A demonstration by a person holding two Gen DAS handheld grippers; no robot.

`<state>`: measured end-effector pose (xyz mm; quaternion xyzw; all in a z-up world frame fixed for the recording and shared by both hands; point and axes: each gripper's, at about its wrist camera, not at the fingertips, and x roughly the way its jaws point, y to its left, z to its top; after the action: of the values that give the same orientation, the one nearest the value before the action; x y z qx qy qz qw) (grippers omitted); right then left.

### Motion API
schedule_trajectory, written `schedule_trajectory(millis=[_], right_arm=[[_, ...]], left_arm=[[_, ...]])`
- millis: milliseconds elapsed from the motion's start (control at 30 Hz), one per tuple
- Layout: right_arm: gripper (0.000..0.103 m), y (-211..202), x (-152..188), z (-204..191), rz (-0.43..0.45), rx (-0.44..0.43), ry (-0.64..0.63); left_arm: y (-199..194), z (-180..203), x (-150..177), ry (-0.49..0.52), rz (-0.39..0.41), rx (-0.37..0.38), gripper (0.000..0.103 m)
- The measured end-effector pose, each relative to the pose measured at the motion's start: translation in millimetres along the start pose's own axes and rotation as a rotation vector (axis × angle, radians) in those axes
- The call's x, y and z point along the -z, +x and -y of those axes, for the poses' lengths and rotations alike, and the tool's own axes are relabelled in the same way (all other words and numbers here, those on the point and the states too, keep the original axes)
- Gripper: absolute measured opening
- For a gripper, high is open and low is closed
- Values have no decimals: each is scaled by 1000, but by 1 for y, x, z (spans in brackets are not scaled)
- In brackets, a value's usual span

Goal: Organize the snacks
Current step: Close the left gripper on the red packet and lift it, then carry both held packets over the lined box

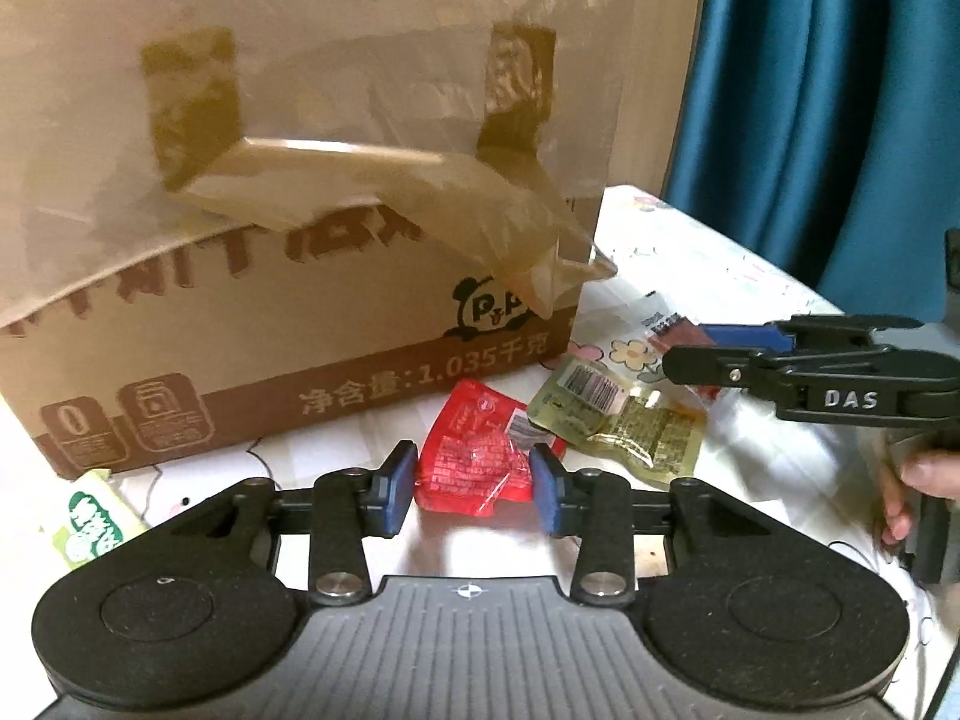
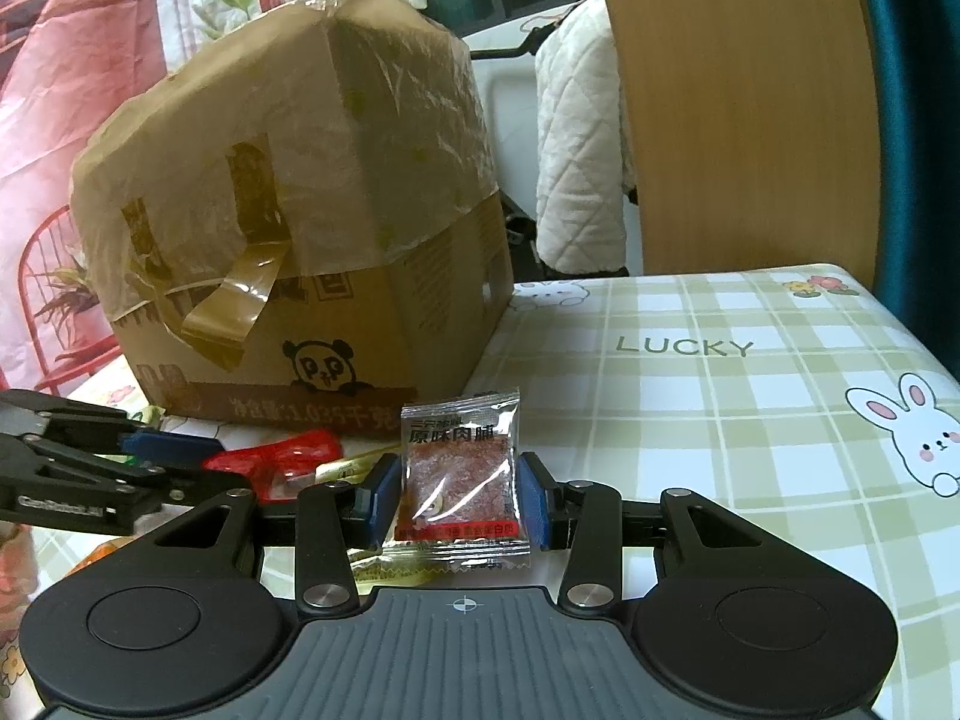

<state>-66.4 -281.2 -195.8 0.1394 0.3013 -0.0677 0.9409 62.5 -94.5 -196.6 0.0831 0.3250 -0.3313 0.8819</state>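
Two hand-held grippers work over a tabletop (image 2: 720, 420) covered in a green checked cloth with rabbits and the word LUCKY. A large cardboard box (image 1: 300, 210), wrapped in loose brown tape and printed with a panda logo, stands at the back left of the cloth.

In the left wrist view, the left gripper (image 1: 474, 480) has its blue fingers (image 1: 393, 489) clamped on either side of a crinkled red snack packet (image 1: 480, 462), just in front of the box. Just to the right of it lies a yellow-green packet (image 1: 618, 426) with a barcode, flat on the cloth. A green and white packet (image 1: 90, 522) shows at the left edge, near the box corner.

In the right wrist view, the right gripper (image 2: 459, 498) has its blue fingers (image 2: 534, 504) closed against the two sides of a clear jerky packet (image 2: 459, 474) with a reddish-brown slab inside, held upright near the box front. The left gripper enters from the left, with the red snack packet at its tip
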Motion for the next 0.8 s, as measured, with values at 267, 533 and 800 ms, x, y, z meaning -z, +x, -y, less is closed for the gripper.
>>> schedule_trajectory(millis=[267, 533, 800], right_arm=[[39, -12, -1, -6, -5, 27, 3], [39, -46, -6, -13, 42, 54, 27], [39, -77, -25, -43, 104, 45, -35]], left_arm=[[-42, -17, -2, -59, 66, -5, 42], [-79, -24, -6, -104, 137, -7, 42], [-130, -30, -9, -131, 241, -5, 43]])
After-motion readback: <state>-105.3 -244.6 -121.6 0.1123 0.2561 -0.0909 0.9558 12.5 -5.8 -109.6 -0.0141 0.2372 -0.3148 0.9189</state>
